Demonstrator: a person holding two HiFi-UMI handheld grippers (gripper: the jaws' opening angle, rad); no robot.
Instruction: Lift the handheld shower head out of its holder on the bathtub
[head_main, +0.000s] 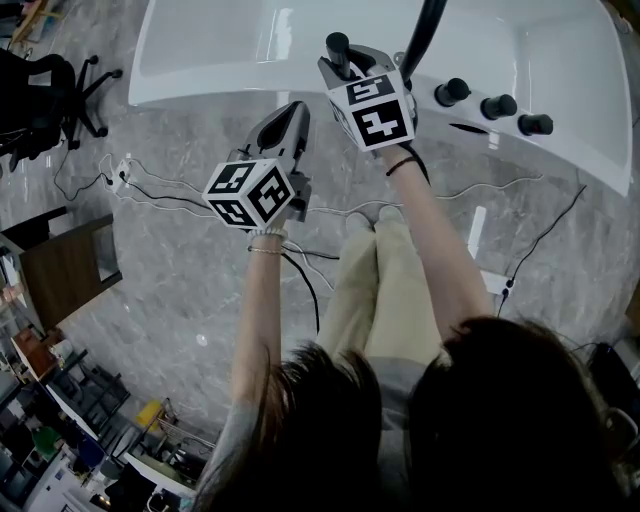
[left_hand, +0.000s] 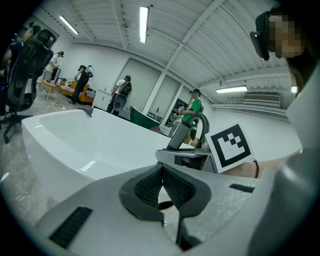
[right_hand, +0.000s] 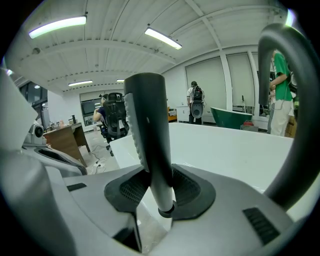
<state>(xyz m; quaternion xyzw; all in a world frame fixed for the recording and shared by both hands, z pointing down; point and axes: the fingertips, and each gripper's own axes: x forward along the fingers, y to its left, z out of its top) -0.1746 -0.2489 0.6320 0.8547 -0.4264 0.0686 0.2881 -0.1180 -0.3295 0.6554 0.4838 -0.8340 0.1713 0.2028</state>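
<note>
Head view: right gripper (head_main: 345, 68) is at the rim of the white bathtub (head_main: 200, 50), w/ the dark shower head (head_main: 338, 46) at its tips, near 3 black knobs (head_main: 495, 106). Left gripper (head_main: 291, 114) hangs over the floor (head_main: 190, 290), apart from the tub.

Left gripper view: jaws pressed together, nothing btw them.

Right gripper view: pads are clenched on the upright shower head's handle. A curved grey pipe (right_hand: 296, 115) is at right.

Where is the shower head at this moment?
The shower head stands between the right tongs, which grip its handle. In the head view that is at the bathtub rim, left of the three black knobs.
</note>
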